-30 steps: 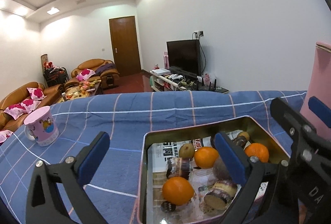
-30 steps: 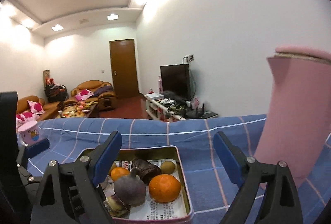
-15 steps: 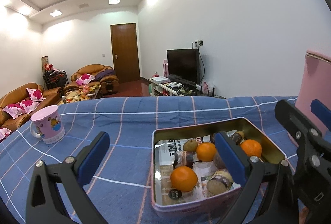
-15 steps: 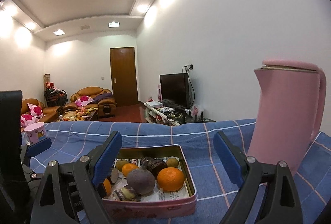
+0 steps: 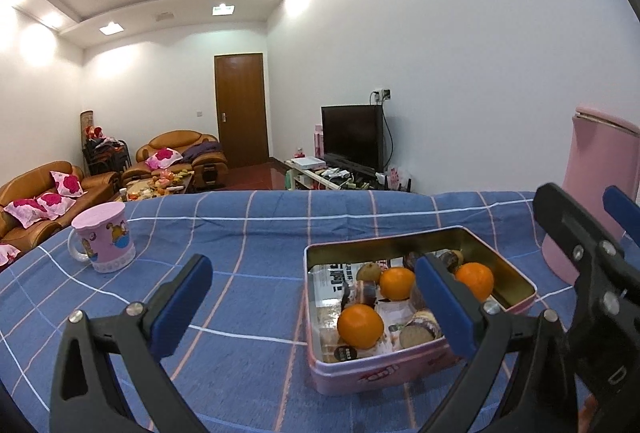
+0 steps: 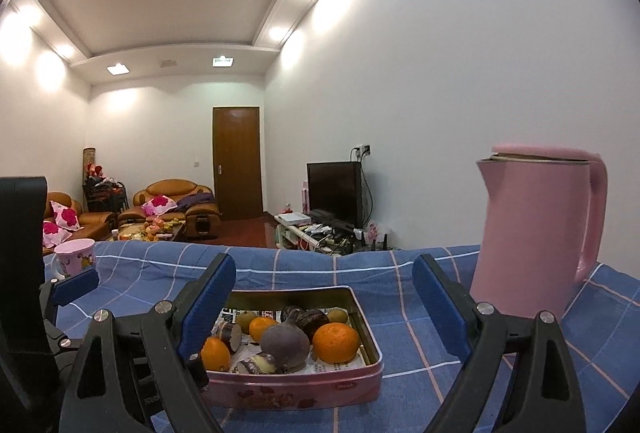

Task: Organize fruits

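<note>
Pink tin (image 6: 352, 385) is seen just ahead of right gripper (image 6: 324, 313), jaws wide, nothing held; left gripper (image 5: 316, 305) likewise wide, empty. Oranges (image 6: 336, 343) inside: firm, light, prob. slippery, best pinched across the middle w/ gentle pressure.

One tin (image 6: 352, 387), three oranges (image 6: 335, 341), one mug (image 5: 105, 237), one pink kettle (image 6: 536, 233)

white walls (image 6: 440, 93) | brown door (image 6: 237, 163) | orange sofas (image 5: 36, 193) | TV (image 5: 352, 137)
</note>
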{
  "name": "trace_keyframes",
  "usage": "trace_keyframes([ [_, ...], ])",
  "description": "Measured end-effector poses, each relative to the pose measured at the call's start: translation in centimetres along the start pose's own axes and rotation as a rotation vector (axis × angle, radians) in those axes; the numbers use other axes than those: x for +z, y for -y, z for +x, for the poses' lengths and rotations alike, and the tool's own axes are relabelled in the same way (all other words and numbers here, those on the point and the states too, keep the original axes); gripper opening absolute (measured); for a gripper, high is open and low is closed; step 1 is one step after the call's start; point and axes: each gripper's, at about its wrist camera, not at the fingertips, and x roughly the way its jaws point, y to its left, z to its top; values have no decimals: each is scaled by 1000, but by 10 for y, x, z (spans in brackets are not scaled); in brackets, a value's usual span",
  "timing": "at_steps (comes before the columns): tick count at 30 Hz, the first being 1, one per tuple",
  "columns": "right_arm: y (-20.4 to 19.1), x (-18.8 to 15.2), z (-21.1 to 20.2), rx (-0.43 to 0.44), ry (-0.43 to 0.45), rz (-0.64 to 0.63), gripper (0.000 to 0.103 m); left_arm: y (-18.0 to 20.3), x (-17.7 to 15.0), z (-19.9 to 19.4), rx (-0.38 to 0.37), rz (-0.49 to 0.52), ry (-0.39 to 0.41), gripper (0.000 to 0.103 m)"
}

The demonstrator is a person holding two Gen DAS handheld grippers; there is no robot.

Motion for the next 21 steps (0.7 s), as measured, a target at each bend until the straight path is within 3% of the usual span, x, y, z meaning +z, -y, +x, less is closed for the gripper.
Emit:
trace_keyframes([
  [21,1,0,-3,-25,-11,9,92,4,-1,-5,17,8,2,103],
])
